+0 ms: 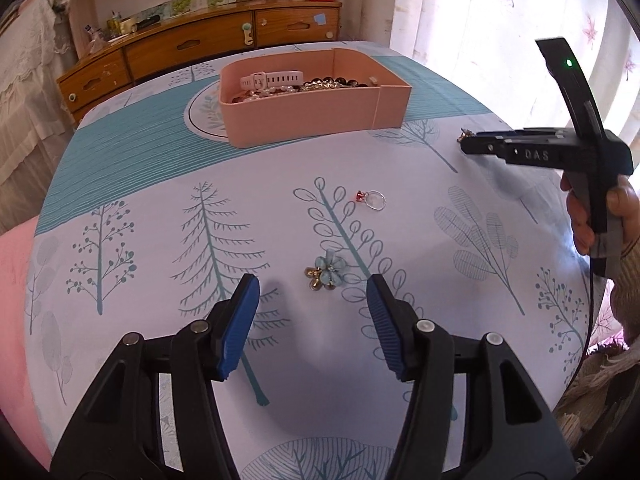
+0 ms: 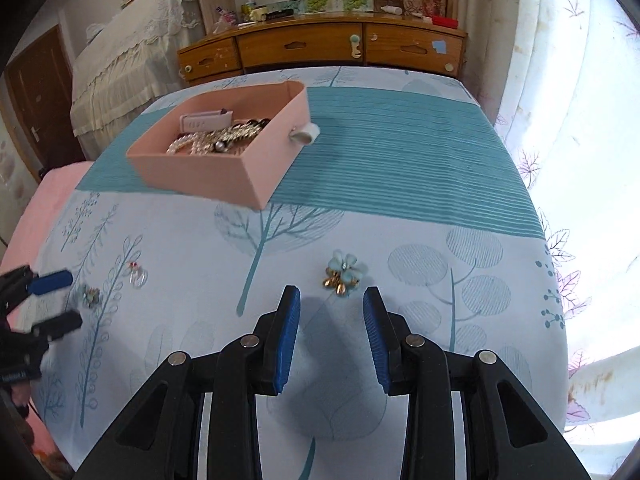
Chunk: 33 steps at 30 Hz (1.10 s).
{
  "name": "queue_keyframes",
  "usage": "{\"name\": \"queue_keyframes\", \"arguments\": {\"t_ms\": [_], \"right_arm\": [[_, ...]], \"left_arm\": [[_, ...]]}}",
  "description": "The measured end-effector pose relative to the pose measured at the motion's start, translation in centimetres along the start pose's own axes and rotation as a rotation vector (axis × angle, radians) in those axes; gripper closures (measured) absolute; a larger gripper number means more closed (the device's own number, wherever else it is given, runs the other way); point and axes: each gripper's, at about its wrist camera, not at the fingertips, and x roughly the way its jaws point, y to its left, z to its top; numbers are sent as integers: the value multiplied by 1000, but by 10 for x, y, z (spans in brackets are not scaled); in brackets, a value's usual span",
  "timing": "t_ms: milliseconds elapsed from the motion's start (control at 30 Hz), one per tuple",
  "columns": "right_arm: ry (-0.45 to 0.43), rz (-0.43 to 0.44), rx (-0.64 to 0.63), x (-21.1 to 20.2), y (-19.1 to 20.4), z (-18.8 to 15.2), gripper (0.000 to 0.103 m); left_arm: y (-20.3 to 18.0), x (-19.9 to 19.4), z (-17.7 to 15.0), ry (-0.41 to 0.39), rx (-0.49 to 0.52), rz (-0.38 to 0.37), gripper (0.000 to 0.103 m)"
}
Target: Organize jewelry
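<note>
A blue flower earring with gold beads [image 1: 322, 274] lies on the tree-print tablecloth [image 1: 160, 184], just ahead of my left gripper [image 1: 312, 284], whose jaws are open and empty. A silver ring with a red stone [image 1: 372, 200] lies farther out. Behind it, the pink box [image 1: 308, 120] holds a white watch and beaded pieces. A second blue flower earring [image 2: 344, 274] lies just beyond the tips of my right gripper [image 2: 331, 290], which is open with nothing between its pads. In the right wrist view the left gripper [image 2: 74, 300] straddles the first earring [image 2: 91, 296] near the ring [image 2: 138, 276].
The right gripper [image 1: 464, 146] reaches in from the right of the left wrist view, held by a hand [image 1: 600, 216]. A wooden dresser [image 1: 192, 44] stands past the table's far edge. Curtains [image 2: 580, 120] hang on the right, and pink bedding [image 1: 16, 280] lies on the left.
</note>
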Motion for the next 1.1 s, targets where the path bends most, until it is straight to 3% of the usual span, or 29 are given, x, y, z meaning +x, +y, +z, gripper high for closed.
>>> {"name": "queue_keyframes", "arguments": {"t_ms": [200, 333, 433, 767, 900, 1100], "right_arm": [[-19, -7, 14, 11, 4, 14, 73], [-36, -78, -48, 16, 17, 16, 79], [-48, -85, -65, 19, 24, 16, 82], [-59, -65, -51, 21, 19, 11, 83], [-63, -55, -49, 20, 15, 8, 83], [-61, -51, -49, 17, 13, 4, 84]], "left_arm": [[-1, 8, 2, 16, -1, -11, 62], [1, 11, 2, 23, -12, -11, 64], [0, 12, 3, 26, -13, -2, 65], [-13, 20, 12, 50, -4, 57, 75], [-18, 22, 16, 58, -9, 67, 85], [-23, 24, 19, 63, -8, 104, 86]]}}
